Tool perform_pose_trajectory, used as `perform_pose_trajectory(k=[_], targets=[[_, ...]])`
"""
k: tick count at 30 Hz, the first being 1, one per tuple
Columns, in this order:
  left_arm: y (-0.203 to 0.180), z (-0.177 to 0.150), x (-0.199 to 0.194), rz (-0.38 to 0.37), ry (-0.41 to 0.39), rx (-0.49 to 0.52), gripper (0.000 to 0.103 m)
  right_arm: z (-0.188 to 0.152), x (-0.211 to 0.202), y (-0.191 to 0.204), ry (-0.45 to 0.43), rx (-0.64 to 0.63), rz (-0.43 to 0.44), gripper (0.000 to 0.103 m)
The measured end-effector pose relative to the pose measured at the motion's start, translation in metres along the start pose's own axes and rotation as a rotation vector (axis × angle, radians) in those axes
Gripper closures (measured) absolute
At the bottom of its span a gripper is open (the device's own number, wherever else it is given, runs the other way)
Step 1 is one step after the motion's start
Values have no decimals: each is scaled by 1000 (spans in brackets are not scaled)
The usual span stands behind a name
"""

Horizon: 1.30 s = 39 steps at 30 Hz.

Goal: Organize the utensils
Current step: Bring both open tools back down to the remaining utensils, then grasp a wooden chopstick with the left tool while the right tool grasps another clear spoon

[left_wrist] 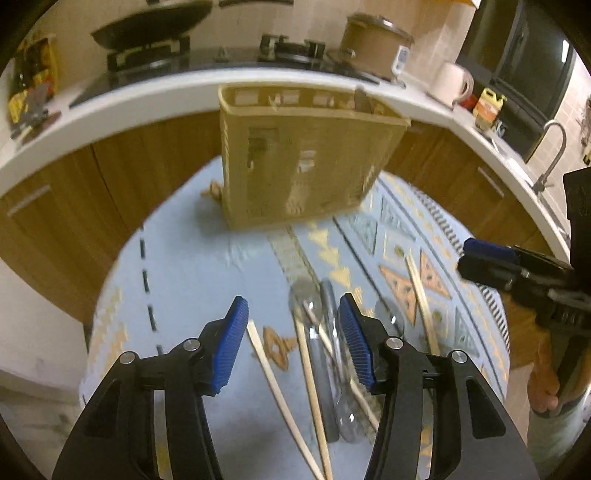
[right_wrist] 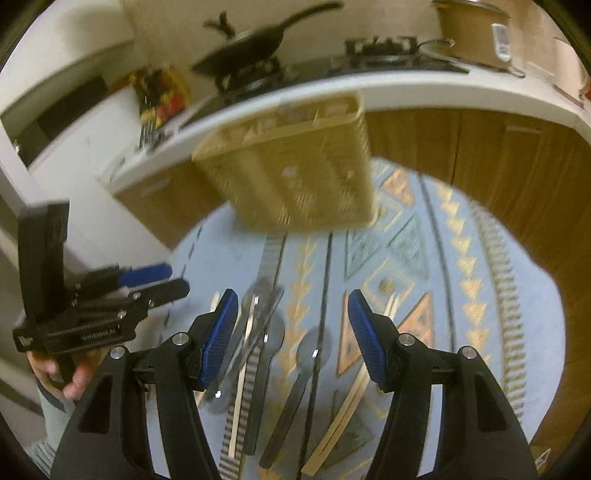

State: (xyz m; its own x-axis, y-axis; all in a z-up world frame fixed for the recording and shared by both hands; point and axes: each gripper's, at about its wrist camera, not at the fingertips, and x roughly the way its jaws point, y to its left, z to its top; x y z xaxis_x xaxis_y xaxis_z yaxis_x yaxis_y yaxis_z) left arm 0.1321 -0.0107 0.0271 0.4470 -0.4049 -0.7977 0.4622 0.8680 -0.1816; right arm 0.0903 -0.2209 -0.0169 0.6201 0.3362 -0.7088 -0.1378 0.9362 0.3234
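A tan perforated utensil basket stands at the far side of a table with a blue patterned cloth; it also shows in the right wrist view. Loose wooden chopsticks and metal spoons lie on the cloth in front. My left gripper is open and empty, hovering over the utensils. My right gripper is open and empty above spoons and chopsticks. Each gripper shows in the other's view, the right and the left.
A white kitchen counter with wooden cabinets curves behind the table. On it are a gas stove with a black pan, a brown pot, a white jug and a sink tap.
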Motion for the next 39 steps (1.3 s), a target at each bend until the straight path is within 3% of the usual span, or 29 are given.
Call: perform_pose_trajectory(k=[2, 5, 8, 11, 16, 19, 21, 29, 32, 39], targets=[[0, -8, 10, -15, 39, 4, 65, -7, 11, 5, 37, -3, 7, 45], [1, -20, 24, -9, 85, 10, 66, -21, 33, 8, 100, 20, 28, 45], [6, -30, 36, 22, 123, 8, 70, -28, 51, 10, 147, 30, 44, 54], [10, -36, 45, 67, 140, -1, 70, -30, 67, 15, 175, 24, 27, 60], [8, -38, 51, 92, 144, 15, 70, -34, 83, 24, 206, 2, 6, 60], [10, -38, 55, 114, 150, 10, 73, -35, 89, 34, 204, -42, -37, 60], [11, -36, 57, 115, 153, 6, 74, -37, 93, 41, 204, -82, -73, 66], [15, -39, 58, 118, 160, -1, 76, -40, 106, 61, 193, -174, -138, 66], [13, -39, 60, 121, 160, 5, 77, -39, 110, 63, 193, -204, -166, 76], [14, -37, 61, 119, 169, 9, 77, -40, 103, 46, 215, -220, -190, 83]])
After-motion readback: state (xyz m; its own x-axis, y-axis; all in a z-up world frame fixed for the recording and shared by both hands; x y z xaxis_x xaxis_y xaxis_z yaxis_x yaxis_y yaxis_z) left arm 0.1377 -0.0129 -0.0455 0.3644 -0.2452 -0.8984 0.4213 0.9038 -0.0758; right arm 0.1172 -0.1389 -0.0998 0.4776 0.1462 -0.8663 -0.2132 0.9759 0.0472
